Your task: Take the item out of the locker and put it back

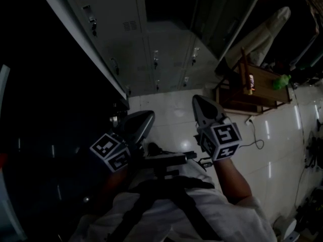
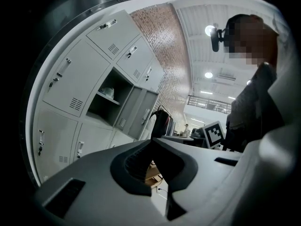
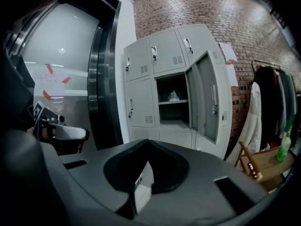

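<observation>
The grey locker bank (image 3: 141,74) stands ahead with one door (image 3: 207,95) swung open to the right. Inside that compartment (image 3: 173,108) a small pale item (image 3: 174,96) rests on a shelf; the same item (image 2: 107,92) shows in the left gripper view. My right gripper (image 3: 148,141) is shut with nothing between its jaws and is still well short of the locker. Beside it, my left gripper (image 2: 151,141) is also shut and empty. In the head view, both the left gripper (image 1: 147,117) and the right gripper (image 1: 198,103) are held over the white tiled floor in front of the lockers (image 1: 166,49).
A wooden stand (image 1: 252,92) with a green bottle (image 1: 280,81) sits to the right of the lockers, below hanging coats (image 3: 268,93). A cable (image 1: 255,135) lies on the floor. A dark metal frame (image 3: 101,79) borders the lockers on the left.
</observation>
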`<state>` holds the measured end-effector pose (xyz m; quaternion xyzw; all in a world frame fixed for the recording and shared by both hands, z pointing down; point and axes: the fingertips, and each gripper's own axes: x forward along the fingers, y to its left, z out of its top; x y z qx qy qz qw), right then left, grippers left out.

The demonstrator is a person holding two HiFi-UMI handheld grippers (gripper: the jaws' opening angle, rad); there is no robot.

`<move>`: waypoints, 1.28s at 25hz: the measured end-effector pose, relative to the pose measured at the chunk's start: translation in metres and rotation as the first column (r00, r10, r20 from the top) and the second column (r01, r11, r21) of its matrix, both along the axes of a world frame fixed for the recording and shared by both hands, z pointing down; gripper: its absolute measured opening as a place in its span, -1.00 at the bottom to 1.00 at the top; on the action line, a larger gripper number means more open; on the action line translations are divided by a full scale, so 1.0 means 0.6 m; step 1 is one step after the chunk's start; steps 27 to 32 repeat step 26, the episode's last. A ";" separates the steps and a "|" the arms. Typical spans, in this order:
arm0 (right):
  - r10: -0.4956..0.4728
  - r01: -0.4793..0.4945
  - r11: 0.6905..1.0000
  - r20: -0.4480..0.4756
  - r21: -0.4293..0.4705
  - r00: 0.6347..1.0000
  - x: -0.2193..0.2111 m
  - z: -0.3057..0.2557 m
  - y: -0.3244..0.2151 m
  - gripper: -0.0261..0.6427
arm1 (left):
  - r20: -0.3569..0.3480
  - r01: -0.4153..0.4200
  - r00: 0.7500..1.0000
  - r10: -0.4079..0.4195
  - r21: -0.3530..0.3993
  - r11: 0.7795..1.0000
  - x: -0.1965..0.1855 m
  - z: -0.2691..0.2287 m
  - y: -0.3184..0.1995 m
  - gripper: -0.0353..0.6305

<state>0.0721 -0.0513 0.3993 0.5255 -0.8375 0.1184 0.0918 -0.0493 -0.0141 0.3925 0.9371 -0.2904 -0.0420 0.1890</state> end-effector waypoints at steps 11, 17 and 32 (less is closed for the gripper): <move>-0.036 0.035 0.999 0.033 0.040 0.999 0.074 -0.020 0.061 -0.94 | 0.021 0.050 0.999 -0.050 -0.014 0.999 0.080 0.007 0.074 -0.90; -0.092 0.090 0.994 0.022 0.055 0.996 0.095 -0.034 0.097 -0.94 | 0.020 0.088 0.996 -0.088 -0.021 0.996 0.108 -0.004 0.106 -0.90; -0.116 0.115 0.992 0.012 0.052 0.993 0.129 -0.001 0.154 -0.94 | 0.004 0.096 0.995 -0.096 -0.013 0.995 0.150 0.024 0.160 -0.90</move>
